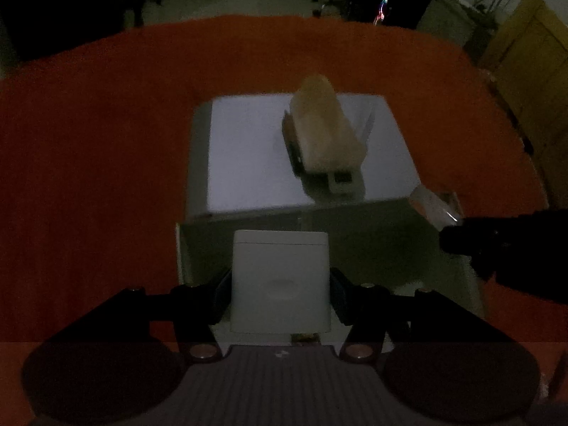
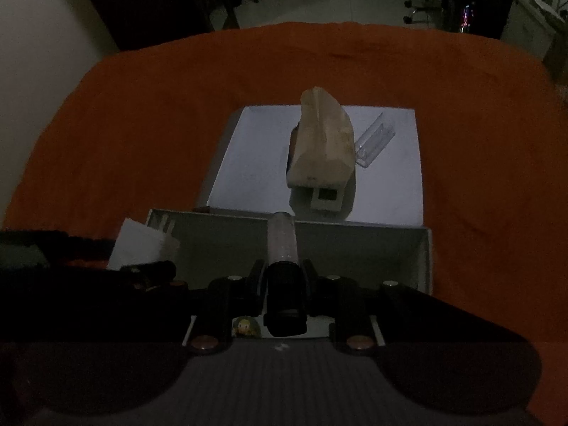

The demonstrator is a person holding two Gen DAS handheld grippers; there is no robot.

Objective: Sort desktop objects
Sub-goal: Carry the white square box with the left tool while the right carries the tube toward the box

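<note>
The left gripper jaws hold a white box and the right gripper jaws pinch a tube above the open tray, so either could slip and miss it.

Orange cloth over tabletop; white box; grey tray; beige packet; black-capped clear tube.

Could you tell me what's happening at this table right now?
A person is sorting desk items with two handheld grippers over an open grey box on an orange cloth. The left gripper holds a white square box; the right gripper is shut on a clear tube with a black cap. A tan block rests on the box's lid.
</note>
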